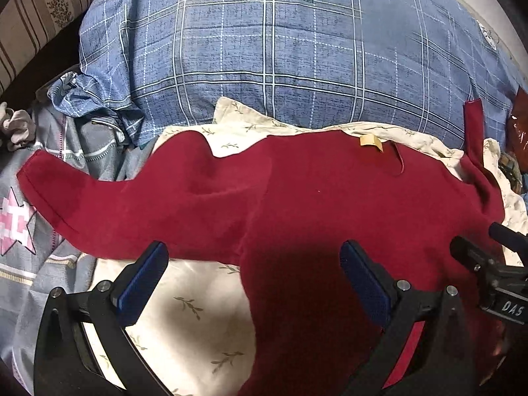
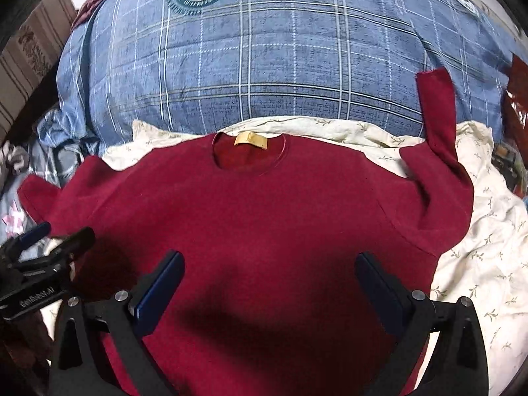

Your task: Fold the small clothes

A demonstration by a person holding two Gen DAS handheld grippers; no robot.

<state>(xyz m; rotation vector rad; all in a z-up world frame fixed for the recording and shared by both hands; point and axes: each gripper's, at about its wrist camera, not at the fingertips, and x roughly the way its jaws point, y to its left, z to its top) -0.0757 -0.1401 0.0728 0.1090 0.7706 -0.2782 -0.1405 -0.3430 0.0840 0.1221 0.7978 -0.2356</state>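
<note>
Red sweater (image 2: 264, 231) spread flat, front up, on the floral sheet (image 2: 478, 264), collar toward the plaid pillow (image 2: 264, 66). Left gripper (image 1: 254, 280) and right gripper (image 2: 269, 287) hover over its hem, 2 fingers wide apart, empty, probably poised for the first fold.

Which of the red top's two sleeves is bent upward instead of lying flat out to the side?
The right-hand sleeve of the dark red fleece top: its cuff points up onto the blue plaid pillow. The left-hand sleeve lies out sideways.
</note>
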